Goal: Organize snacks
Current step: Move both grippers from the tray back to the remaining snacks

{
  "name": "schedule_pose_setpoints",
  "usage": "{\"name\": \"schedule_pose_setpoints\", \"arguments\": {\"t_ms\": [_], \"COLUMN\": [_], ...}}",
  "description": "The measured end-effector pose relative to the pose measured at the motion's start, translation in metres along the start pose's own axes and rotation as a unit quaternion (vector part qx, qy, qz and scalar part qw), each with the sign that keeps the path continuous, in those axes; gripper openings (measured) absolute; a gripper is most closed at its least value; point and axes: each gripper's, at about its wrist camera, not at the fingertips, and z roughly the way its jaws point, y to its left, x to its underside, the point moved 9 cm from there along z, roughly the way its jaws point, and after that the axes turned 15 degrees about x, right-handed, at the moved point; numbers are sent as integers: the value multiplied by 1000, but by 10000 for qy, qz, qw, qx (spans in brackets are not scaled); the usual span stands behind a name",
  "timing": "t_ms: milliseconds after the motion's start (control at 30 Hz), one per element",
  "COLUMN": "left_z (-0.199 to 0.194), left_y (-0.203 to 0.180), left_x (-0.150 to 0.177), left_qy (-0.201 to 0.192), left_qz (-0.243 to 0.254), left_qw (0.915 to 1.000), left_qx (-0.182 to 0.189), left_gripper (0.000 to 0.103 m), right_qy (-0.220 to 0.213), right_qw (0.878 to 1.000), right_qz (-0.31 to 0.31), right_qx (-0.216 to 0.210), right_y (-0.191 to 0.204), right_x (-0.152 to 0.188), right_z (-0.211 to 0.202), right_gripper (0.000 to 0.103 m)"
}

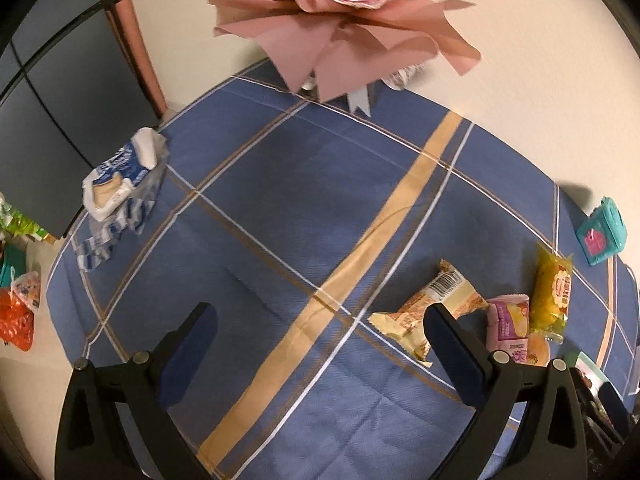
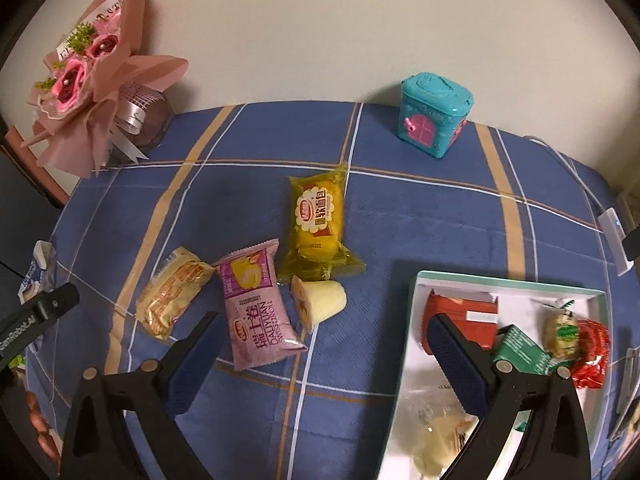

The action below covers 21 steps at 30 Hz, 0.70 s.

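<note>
Four snacks lie on the blue plaid tablecloth [image 2: 420, 220]: a cream-orange packet [image 2: 172, 292] [image 1: 432, 308], a pink roll packet [image 2: 256, 304] [image 1: 508, 320], a yellow bread packet [image 2: 320, 220] [image 1: 552, 292] and a small pale jelly cup [image 2: 320, 300] [image 1: 538, 346]. A white box [image 2: 500, 284] at the right holds several snacks. My right gripper [image 2: 324, 336] is open and empty, above the pink packet and the box's left edge. My left gripper [image 1: 320, 320] is open and empty, its right finger [image 1: 452, 344] over the cream-orange packet.
A pink flower bouquet [image 2: 92, 72] [image 1: 344, 8] stands at the table's back. A teal toy box [image 2: 434, 116] [image 1: 600, 232] sits at the back right. A blue-white tissue pack [image 1: 124, 176] lies at the table's left edge. Bags [image 1: 16, 312] lie beyond that edge.
</note>
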Motion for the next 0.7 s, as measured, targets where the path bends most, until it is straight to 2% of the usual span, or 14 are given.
{"name": "schedule_pose_setpoints", "arguments": {"t_ms": [333,400,567,700], "left_z": [28,34,52,67], "left_y": [-29,-37,-54,-62], "left_x": [4,5,7,10], "left_qy": [204,241,310,370], "left_qz": [256,339,616,773], "left_qw": [9990,9984,9967,9954], "left_qx": [298,374,419,431], "left_gripper": [102,102,102,102], "right_qy": [-43,-51,9,111], "right_qw": [10000,9999,9997,9997], "right_qz": [-74,-81,-69,-71], "right_qx": [-13,-89,-215,-222], "right_y": [6,8,12,14], "right_x": [2,2,1,2], "right_z": [31,35,49,63], "right_gripper": [100,90,75,71]}}
